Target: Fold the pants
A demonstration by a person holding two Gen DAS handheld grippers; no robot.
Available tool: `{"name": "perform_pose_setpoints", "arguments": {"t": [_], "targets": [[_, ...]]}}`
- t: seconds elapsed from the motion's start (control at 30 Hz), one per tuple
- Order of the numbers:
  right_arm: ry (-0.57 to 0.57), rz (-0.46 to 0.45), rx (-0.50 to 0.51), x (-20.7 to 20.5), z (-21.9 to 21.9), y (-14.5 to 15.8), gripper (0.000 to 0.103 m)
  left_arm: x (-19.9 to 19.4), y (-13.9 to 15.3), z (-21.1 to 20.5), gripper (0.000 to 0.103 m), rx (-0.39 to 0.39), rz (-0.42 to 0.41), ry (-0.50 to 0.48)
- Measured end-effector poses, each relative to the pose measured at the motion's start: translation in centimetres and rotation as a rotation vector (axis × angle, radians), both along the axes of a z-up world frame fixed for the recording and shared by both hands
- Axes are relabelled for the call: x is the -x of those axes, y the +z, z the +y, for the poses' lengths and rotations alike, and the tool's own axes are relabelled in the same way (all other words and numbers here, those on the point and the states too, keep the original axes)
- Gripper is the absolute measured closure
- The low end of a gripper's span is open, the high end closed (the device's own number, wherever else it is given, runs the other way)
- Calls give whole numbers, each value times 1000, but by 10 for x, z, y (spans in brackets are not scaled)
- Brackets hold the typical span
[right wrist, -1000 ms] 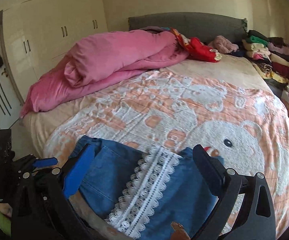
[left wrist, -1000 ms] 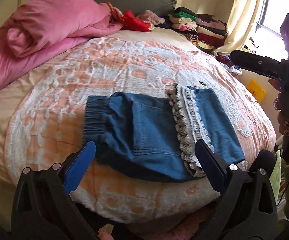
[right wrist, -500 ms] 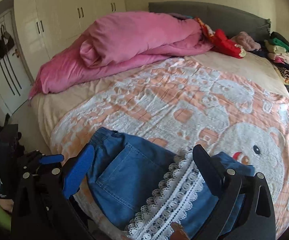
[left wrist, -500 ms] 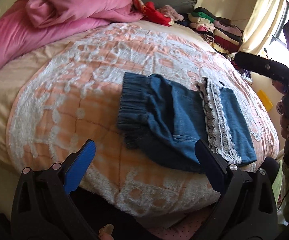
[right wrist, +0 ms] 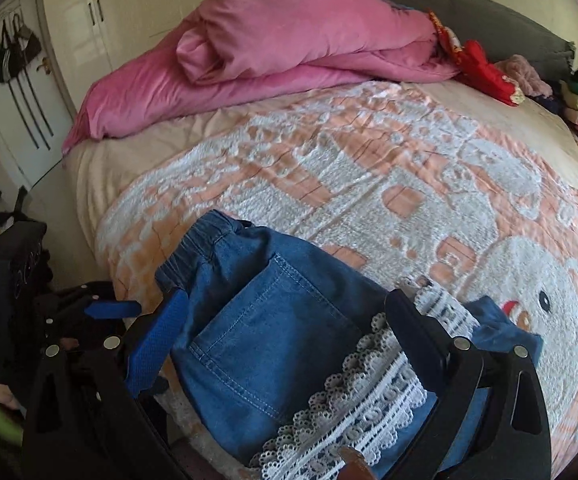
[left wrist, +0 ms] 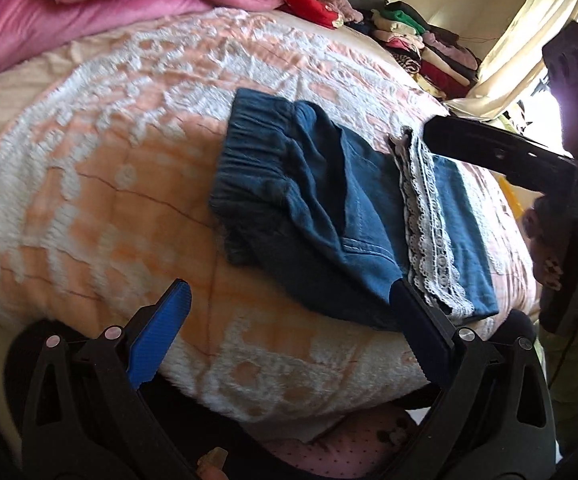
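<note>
Folded denim pants [left wrist: 329, 216] lie near the bed [left wrist: 129, 128] edge — left gripper [left wrist: 289, 340] and right gripper [right wrist: 285, 332] jaws both released.

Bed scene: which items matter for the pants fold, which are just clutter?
Job:
- denim pants, folded on the blanket, lace trim on top
- left gripper, open
- right gripper, open over the pants

Lying about:
- pink duvet
- red garment
- stack of folded clothes
- bags hanging on the door
</note>
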State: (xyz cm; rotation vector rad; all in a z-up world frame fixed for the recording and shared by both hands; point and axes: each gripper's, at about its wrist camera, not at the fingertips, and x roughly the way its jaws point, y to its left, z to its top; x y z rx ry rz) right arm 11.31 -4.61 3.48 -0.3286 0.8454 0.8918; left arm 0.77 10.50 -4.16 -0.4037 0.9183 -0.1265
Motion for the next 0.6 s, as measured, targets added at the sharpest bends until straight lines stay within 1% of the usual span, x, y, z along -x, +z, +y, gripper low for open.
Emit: {"name": "perform_pose_setpoints", "arguments": {"t": [0.07, 0.13, 0.2, 0.23, 0.3, 0.37, 0.6], "targets": [[23, -1, 19, -3, 8, -3, 5, -2, -3, -3, 10, 26, 5, -5], [47, -3, 44, -8, 18, -6, 5, -5, -7, -5, 10, 71, 13, -6], [69, 4, 55, -12, 26, -8, 5, -7, -10, -5, 17, 115, 13, -3], [86, 16, 58, -15, 32, -10, 5, -8, -12, -4, 19, 141, 19, 2], [106, 35, 67, -20, 40, -13, 5, -11, -14, -4, 26, 168, 20, 8], [130, 49, 76, -25, 50, -17, 5, -13, -16, -3, 29, 168, 23, 14], [223, 77, 114, -32, 83, -31, 5, -19, -21, -1, 29, 187, 21, 19]]}}
